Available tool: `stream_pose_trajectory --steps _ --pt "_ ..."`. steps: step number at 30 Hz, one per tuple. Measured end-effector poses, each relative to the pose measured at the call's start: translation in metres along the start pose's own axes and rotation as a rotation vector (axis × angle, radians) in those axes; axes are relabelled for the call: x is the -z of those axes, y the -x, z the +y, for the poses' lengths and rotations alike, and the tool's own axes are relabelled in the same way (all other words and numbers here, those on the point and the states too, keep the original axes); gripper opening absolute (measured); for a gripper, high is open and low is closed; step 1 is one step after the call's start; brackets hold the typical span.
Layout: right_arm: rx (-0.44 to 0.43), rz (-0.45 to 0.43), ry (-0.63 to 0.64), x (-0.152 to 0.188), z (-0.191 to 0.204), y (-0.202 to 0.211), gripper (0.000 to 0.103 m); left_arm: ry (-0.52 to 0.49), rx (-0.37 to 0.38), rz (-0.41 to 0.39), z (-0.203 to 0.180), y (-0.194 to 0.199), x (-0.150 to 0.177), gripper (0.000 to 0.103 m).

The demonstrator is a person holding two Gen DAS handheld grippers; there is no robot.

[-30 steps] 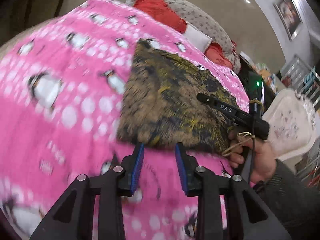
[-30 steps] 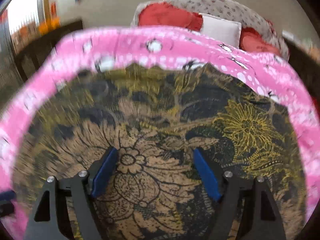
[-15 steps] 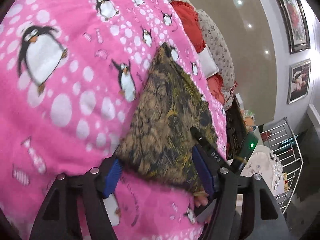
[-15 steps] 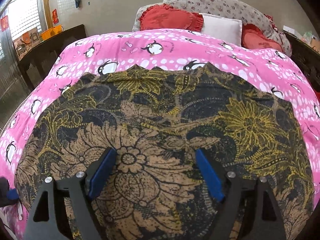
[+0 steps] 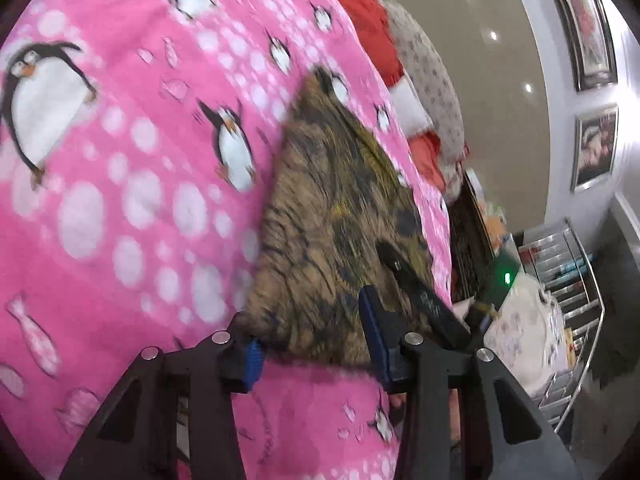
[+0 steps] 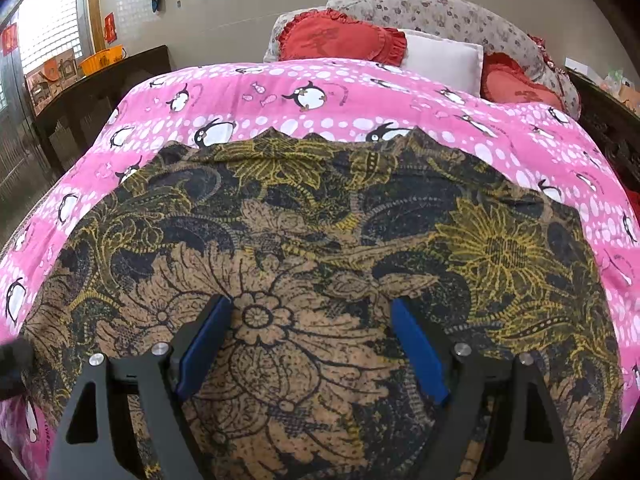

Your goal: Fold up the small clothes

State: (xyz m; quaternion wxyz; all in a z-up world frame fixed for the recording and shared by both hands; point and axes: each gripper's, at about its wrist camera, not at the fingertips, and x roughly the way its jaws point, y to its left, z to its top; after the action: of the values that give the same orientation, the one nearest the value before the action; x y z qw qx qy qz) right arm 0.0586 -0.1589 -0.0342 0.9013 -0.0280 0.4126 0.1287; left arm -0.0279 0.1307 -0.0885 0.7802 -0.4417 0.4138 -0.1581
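Both my grippers' jaws gape wide over the limp, light cloth [image 6: 320,240]; I'd pinch its near corner [image 5: 256,332].

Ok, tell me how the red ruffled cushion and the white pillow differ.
The red ruffled cushion is red with a frilled edge; the white pillow is plain white with smooth edges. The cushion looks heart-shaped, the pillow rectangular. Both lean at the head of the bed, behind the pink penguin blanket.

A brown, black and yellow floral garment [image 6: 320,248] lies spread flat on the pink penguin-print bedspread [image 6: 360,92].
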Motion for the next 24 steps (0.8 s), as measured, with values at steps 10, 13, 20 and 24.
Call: stream_pose_trajectory --steps 10,13,20,24 --pt "0.025 0.01 0.018 0.0 0.004 -0.002 0.089 0.08 -0.044 -0.03 0.018 -0.001 -0.01 0.0" --pt "0.061 0.02 0.037 -0.002 0.008 -0.002 0.093 -0.112 -0.189 -0.063 -0.013 -0.002 -0.002 0.0" --pt "-0.119 0.098 0.037 -0.071 0.015 0.019 0.079 -0.724 -0.404 -0.224 -0.115 -0.01 0.035 0.0" --pt "-0.367 0.199 0.079 -0.127 0.045 0.009 0.079 -0.821 -0.377 -0.253 -0.138 -0.013 0.038 0.0"
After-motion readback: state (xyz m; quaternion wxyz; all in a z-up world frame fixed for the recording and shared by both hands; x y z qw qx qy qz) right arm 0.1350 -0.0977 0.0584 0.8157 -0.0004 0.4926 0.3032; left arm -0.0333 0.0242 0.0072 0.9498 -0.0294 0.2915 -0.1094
